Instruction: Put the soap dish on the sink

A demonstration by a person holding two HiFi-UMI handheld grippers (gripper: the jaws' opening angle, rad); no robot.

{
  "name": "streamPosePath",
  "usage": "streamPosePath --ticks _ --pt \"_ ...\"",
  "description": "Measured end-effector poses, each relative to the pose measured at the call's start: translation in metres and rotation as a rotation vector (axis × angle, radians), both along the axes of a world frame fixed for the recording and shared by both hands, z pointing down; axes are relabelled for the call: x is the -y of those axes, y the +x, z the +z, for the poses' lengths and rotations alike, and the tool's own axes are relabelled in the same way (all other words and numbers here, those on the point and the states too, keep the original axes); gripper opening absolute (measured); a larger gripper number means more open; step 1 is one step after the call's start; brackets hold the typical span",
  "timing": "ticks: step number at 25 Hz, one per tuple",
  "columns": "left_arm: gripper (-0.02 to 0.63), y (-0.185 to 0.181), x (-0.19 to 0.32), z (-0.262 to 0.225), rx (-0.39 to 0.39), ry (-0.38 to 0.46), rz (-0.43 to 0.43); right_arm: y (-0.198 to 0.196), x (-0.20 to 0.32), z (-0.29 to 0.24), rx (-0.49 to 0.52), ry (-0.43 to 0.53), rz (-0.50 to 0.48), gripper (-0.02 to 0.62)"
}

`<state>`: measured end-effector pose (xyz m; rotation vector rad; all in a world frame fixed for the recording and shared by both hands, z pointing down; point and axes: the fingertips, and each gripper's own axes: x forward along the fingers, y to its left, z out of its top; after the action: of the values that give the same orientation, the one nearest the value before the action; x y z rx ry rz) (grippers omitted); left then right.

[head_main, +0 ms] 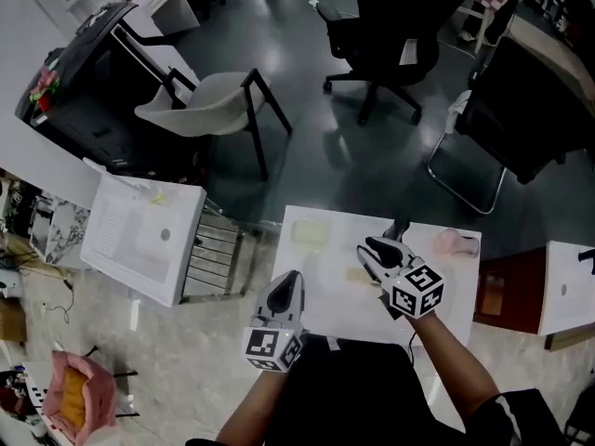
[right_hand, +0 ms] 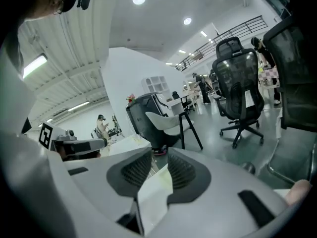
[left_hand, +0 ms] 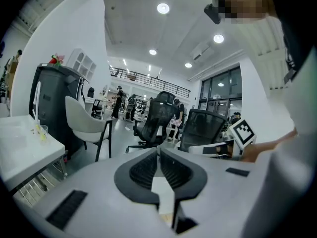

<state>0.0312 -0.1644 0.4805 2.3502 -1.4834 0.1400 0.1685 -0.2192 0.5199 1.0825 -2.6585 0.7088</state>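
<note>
A pale yellow rectangular dish [head_main: 307, 233] lies on the white table [head_main: 446, 282] near its far left corner. My left gripper [head_main: 290, 279] hovers at the table's near left edge. Its jaws [left_hand: 158, 152] meet at the tips, nothing between them. My right gripper [head_main: 379, 249] is raised over the middle of the table, to the right of the dish. Its jaws [right_hand: 159, 157] stand a little apart; only the table shows through the gap. The white sink [head_main: 139, 235] stands on a metal frame left of the table, apart from both grippers.
A pink thing [head_main: 456, 242] lies at the table's far right and a small yellowish piece [head_main: 358, 275] under the right gripper. A white chair [head_main: 209, 105], black office chairs [head_main: 395, 26] and a dark cabinet [head_main: 88, 82] stand beyond on the grey floor.
</note>
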Motion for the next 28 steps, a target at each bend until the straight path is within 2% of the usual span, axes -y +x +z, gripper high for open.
streamPosePath --ticks 3,7,11,22,28 --pt "0.023 0.02 0.001 -0.009 0.004 0.026 0.016 0.025 -0.012 -0.019 0.02 0.039 0.049 0.023" --pt "0.023 0.05 0.003 -0.026 0.068 0.094 0.081 0.057 -0.029 -0.038 0.021 0.062 0.162 0.003" --pt "0.023 0.062 0.008 -0.043 0.028 0.122 0.145 0.077 -0.044 -0.058 -0.033 0.115 0.26 0.0" --pt "0.022 0.021 0.018 -0.066 -0.001 0.145 0.215 0.099 -0.073 -0.096 -0.093 0.189 0.528 0.0" --pt "0.023 0.007 0.015 -0.061 -0.025 0.135 0.268 0.084 -0.088 -0.098 -0.163 0.2 0.587 -0.001"
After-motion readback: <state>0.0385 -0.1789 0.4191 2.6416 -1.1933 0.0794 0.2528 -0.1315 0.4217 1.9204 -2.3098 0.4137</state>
